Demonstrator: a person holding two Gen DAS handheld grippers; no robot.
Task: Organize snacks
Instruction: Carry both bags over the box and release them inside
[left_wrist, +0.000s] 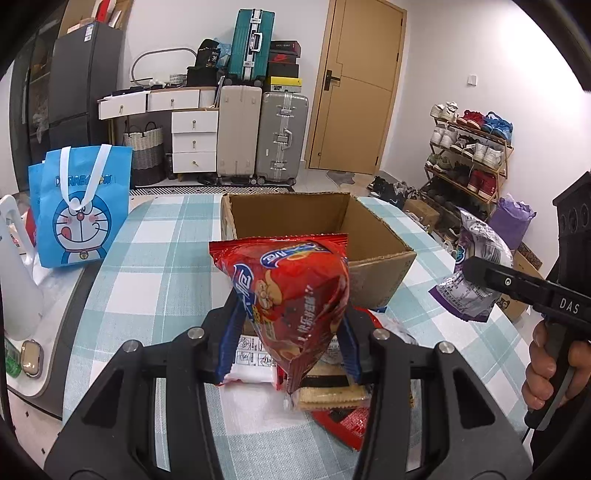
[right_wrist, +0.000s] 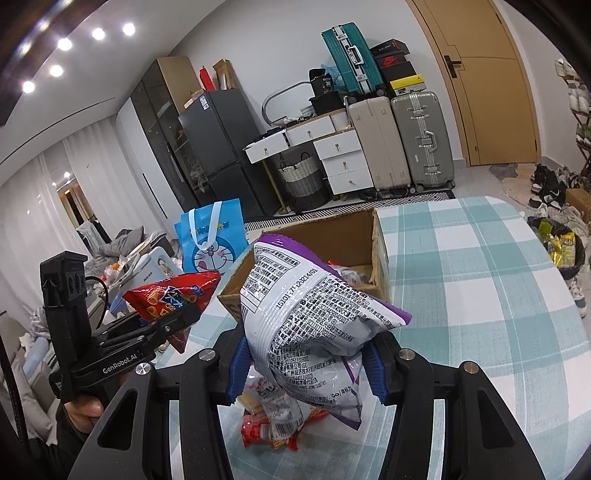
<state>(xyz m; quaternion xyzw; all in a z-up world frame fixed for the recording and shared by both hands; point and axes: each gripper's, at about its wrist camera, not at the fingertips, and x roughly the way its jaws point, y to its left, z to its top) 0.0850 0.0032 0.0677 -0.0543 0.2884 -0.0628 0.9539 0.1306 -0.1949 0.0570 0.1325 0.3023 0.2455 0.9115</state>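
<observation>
My left gripper (left_wrist: 290, 347) is shut on a red snack bag (left_wrist: 295, 295) and holds it above the table, just in front of an open cardboard box (left_wrist: 373, 273). The red bag also shows in the right wrist view (right_wrist: 173, 295). My right gripper (right_wrist: 306, 365) is shut on a white and purple snack bag (right_wrist: 306, 317), held above the table near the box (right_wrist: 380, 251). That bag shows at the right of the left wrist view (left_wrist: 476, 273). Several loose snack packets (left_wrist: 332, 398) lie on the table under both grippers; they also show in the right wrist view (right_wrist: 273, 424).
The table wears a teal checked cloth (left_wrist: 166, 258). A blue Doraemon bag (left_wrist: 81, 206) stands at its left edge, beside a white appliance (left_wrist: 14, 273). Suitcases, drawers and a shoe rack (left_wrist: 469, 155) stand beyond the table.
</observation>
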